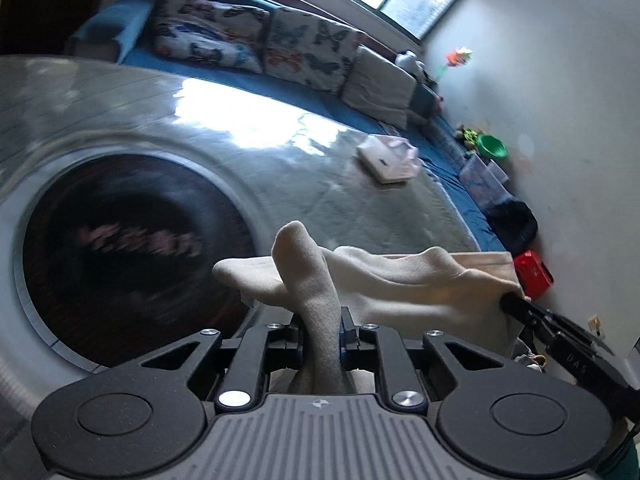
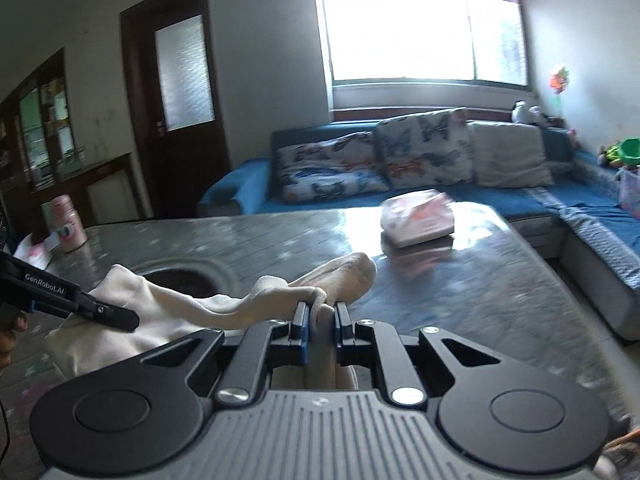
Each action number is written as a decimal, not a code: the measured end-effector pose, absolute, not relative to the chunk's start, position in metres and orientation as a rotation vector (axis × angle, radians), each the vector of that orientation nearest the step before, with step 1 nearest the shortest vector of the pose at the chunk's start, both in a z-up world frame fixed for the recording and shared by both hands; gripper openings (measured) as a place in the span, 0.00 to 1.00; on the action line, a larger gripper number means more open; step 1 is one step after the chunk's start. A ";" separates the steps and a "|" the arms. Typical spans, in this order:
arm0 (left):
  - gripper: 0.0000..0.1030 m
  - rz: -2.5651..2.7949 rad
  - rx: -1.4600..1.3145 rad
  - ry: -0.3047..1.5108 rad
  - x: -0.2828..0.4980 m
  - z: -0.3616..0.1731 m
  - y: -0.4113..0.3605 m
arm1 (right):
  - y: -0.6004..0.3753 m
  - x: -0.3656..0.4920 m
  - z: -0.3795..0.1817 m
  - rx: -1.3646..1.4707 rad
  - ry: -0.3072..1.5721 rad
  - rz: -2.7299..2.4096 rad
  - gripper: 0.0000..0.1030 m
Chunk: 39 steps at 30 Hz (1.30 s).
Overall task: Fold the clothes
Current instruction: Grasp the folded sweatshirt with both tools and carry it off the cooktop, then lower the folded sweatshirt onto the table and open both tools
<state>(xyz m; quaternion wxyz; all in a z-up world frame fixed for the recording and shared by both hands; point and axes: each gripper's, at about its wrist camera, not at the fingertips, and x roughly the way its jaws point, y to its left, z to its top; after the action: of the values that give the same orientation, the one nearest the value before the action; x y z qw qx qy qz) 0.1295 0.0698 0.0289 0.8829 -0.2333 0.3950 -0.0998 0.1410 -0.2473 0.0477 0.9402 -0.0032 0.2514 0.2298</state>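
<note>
A pair of cream socks (image 1: 384, 280) hangs in the air above the grey table (image 1: 280, 168), stretched between my two grippers. My left gripper (image 1: 322, 332) is shut on one end of the socks, with a toe end sticking up past its fingers. My right gripper (image 2: 321, 316) is shut on the other end of the socks (image 2: 224, 304). In the left wrist view the right gripper (image 1: 516, 300) pinches the cloth at the right. In the right wrist view the left gripper (image 2: 124, 316) pinches it at the left.
The table has a round dark inset (image 1: 132, 256) under the socks. A white and pink packet (image 2: 418, 218) lies further out on the table. A pink bottle (image 2: 68, 220) stands at its far left corner. A blue sofa (image 2: 440, 196) with cushions lies behind.
</note>
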 end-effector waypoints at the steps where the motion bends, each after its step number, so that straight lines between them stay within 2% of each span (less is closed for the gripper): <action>1: 0.16 -0.216 -0.477 0.824 0.137 0.030 0.063 | -0.253 0.145 0.049 -0.007 0.510 0.453 0.10; 20: 0.16 -0.268 -0.384 0.883 0.239 0.024 -0.020 | -0.316 0.218 0.032 0.013 0.554 0.272 0.10; 31: 0.16 -0.245 -0.364 0.955 0.255 -0.008 -0.026 | -0.322 0.246 -0.005 0.016 0.644 0.240 0.11; 34: 0.17 -0.242 -0.365 0.962 0.256 -0.013 -0.025 | -0.322 0.246 -0.008 0.001 0.653 0.236 0.14; 39: 0.23 -0.224 -0.364 0.976 0.255 -0.021 -0.022 | -0.332 0.233 -0.005 0.003 0.655 0.218 0.16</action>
<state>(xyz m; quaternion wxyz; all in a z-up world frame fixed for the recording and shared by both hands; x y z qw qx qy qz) 0.2546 -0.0221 -0.0210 0.8615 -0.1735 0.4652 -0.1067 0.2326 -0.3319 -0.0051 0.9409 0.0015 0.3212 0.1070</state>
